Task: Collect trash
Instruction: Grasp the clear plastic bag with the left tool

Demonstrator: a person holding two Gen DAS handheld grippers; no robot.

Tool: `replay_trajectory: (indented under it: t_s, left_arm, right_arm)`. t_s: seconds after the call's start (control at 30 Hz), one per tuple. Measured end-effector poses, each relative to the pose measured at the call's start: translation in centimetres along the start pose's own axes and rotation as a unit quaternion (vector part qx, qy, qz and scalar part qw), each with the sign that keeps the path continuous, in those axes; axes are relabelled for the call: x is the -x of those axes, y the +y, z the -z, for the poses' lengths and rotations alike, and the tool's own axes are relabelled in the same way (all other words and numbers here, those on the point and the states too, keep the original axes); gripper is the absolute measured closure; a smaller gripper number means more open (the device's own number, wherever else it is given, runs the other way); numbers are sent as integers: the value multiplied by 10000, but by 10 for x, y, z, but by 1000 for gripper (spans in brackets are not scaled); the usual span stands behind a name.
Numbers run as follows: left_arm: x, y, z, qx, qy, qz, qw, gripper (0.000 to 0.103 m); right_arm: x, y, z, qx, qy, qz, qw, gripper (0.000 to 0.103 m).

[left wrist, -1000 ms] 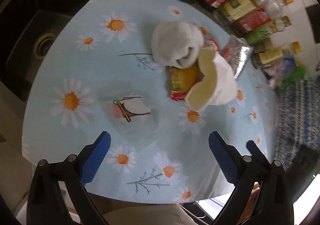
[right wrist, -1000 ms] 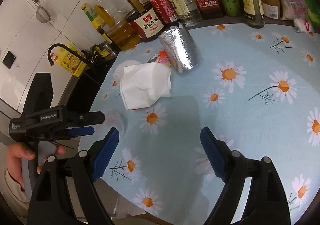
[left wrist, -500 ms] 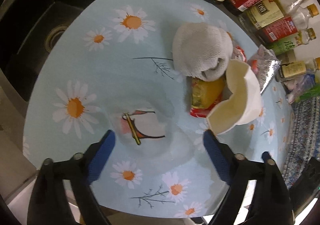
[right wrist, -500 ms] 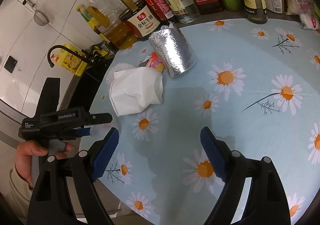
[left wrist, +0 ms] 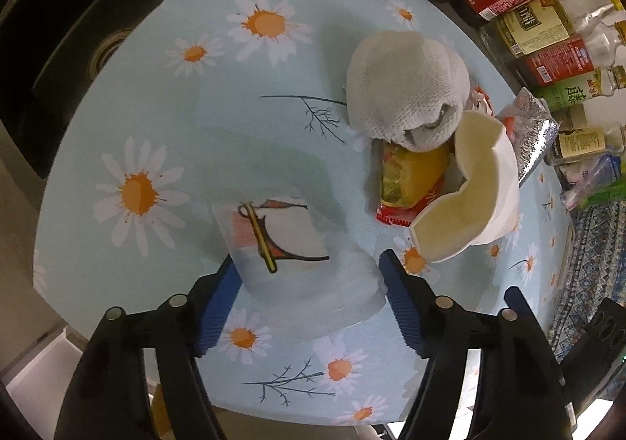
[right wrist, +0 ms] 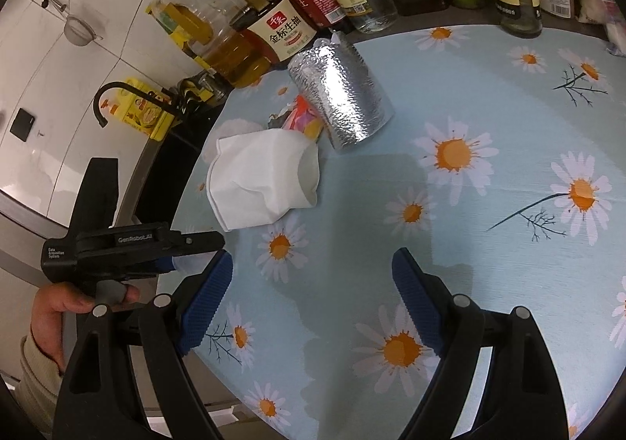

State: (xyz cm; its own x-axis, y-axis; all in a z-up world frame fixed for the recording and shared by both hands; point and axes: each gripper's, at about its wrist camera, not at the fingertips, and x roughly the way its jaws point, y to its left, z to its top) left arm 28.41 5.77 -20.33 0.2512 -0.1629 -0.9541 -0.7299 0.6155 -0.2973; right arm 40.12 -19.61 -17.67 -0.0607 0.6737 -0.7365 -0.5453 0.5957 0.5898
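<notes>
2 tongs over worktop (left wrist: 164, 119). Left tongs (left wrist: 305, 299) just closing around clear plastic cup (left wrist: 297, 260), pads not yet pressing; squeeze gently, cup would crush. Right tongs (right wrist: 313, 299) apart, empty; crumpled tissue (right wrist: 262, 181) ahead.

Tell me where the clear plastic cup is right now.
In the left wrist view the clear cup lies on the daisy tablecloth, between the left hand-held gripper's fingers, left of the crushed white cup.
</notes>
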Motion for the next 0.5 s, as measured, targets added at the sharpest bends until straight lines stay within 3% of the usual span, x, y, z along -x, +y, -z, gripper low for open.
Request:
replay_trajectory:
  t_s: [0.37,0.5]
  left_arm:
    - [10,-2,4,-70,-225,52,9997,36]
    - [18,1,9,-60,-336,79,9994,36]
  right_arm:
    - [-3,3,-12,161,27,-9,9999,20]
    - [-9,12,-18,273,76,-48,9996,8]
